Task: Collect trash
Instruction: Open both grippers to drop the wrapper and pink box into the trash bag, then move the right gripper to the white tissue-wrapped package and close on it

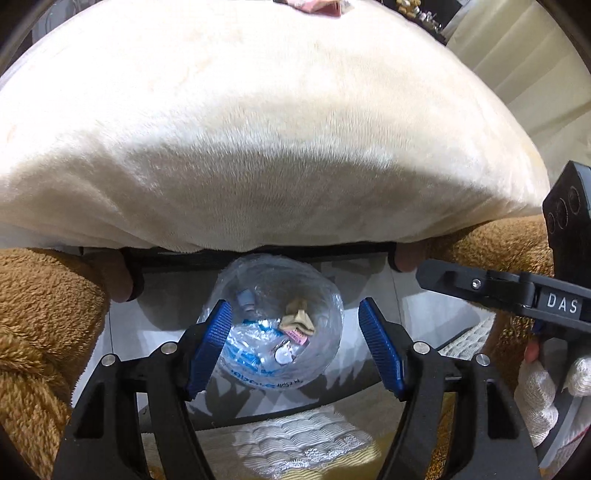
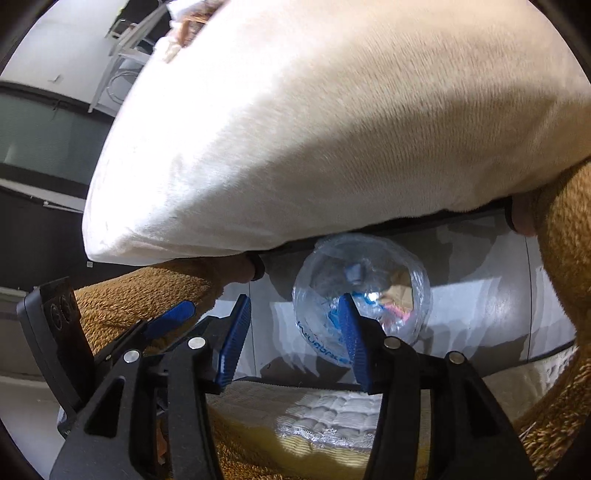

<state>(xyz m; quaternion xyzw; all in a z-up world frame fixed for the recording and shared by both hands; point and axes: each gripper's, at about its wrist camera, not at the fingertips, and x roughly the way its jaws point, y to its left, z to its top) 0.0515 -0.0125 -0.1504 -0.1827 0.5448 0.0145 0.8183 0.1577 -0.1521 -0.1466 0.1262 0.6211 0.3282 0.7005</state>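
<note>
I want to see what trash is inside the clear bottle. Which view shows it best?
Left wrist: the clear bottle sits unobstructed between the open fingers. Right wrist: one finger covers part of the bottle.

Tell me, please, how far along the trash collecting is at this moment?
Done: paper scraps already lie inside the clear plastic bag on the grey floor. In hand: nothing; left gripper and right gripper are open at the bag. Left: pink litter on the cream plush table cover.

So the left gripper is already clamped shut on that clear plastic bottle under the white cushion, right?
Not quite. In the left wrist view the left gripper is open, its jaws spread either side of the clear plastic bottle without closing on it. The bottle does lie under the edge of the white cushion.
</note>
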